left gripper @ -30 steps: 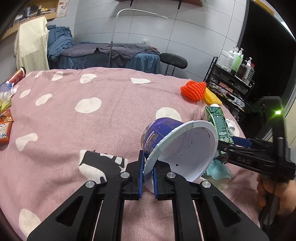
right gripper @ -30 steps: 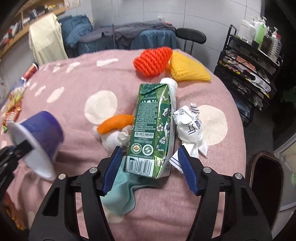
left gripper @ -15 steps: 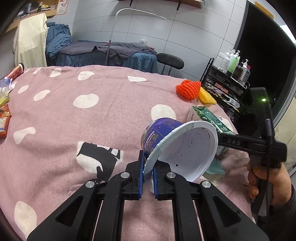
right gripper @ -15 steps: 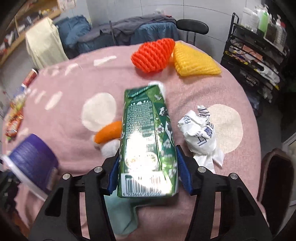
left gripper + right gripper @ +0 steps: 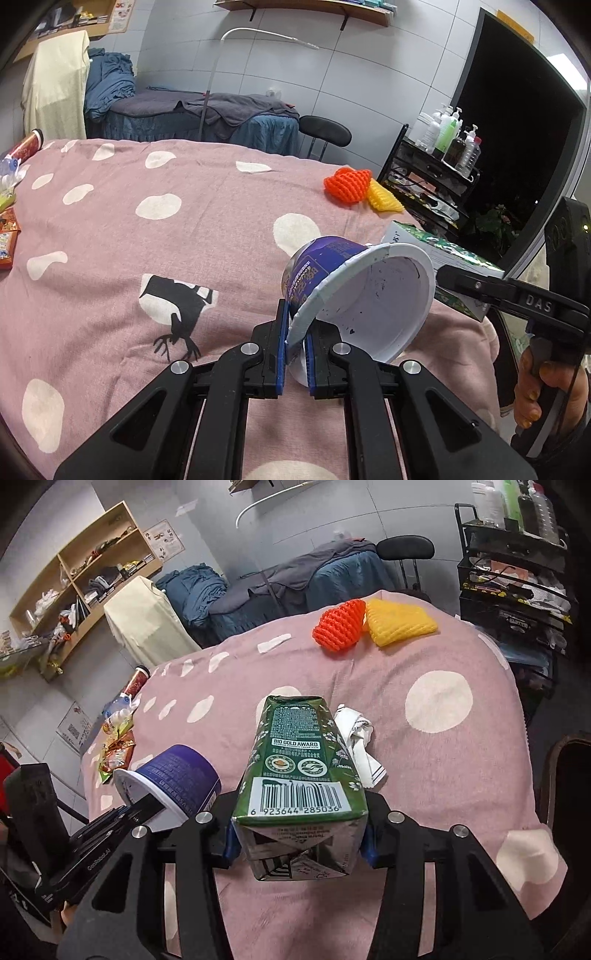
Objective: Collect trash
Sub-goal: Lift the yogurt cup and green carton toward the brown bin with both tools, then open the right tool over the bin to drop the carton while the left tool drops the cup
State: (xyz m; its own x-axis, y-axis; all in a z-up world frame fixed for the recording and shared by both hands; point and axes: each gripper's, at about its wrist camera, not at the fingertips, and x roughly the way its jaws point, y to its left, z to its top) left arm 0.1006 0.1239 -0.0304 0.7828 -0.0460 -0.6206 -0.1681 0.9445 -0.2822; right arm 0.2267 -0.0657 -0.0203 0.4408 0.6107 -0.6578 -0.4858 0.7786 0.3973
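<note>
My left gripper [image 5: 295, 350] is shut on the rim of an empty purple paper cup [image 5: 354, 291] and holds it tilted above the pink spotted tablecloth [image 5: 147, 258]. The cup also shows in the right wrist view [image 5: 173, 779]. My right gripper [image 5: 299, 842] is shut on a green milk carton [image 5: 299, 771], lifted off the cloth with its barcode facing me. The carton also shows in the left wrist view [image 5: 450, 266] behind the cup. A crumpled white paper [image 5: 358, 738] lies on the cloth just behind the carton.
Orange foam netting [image 5: 338, 626] and yellow foam netting [image 5: 399, 624] lie at the far edge of the table. Snack wrappers [image 5: 114, 753] and a red can [image 5: 136, 679] lie at the left edge. A black wire rack [image 5: 517, 583] with bottles stands to the right.
My right gripper closed on the green carton and lifted it off the cloth toward me. My left gripper kept the cup and rose slightly.
</note>
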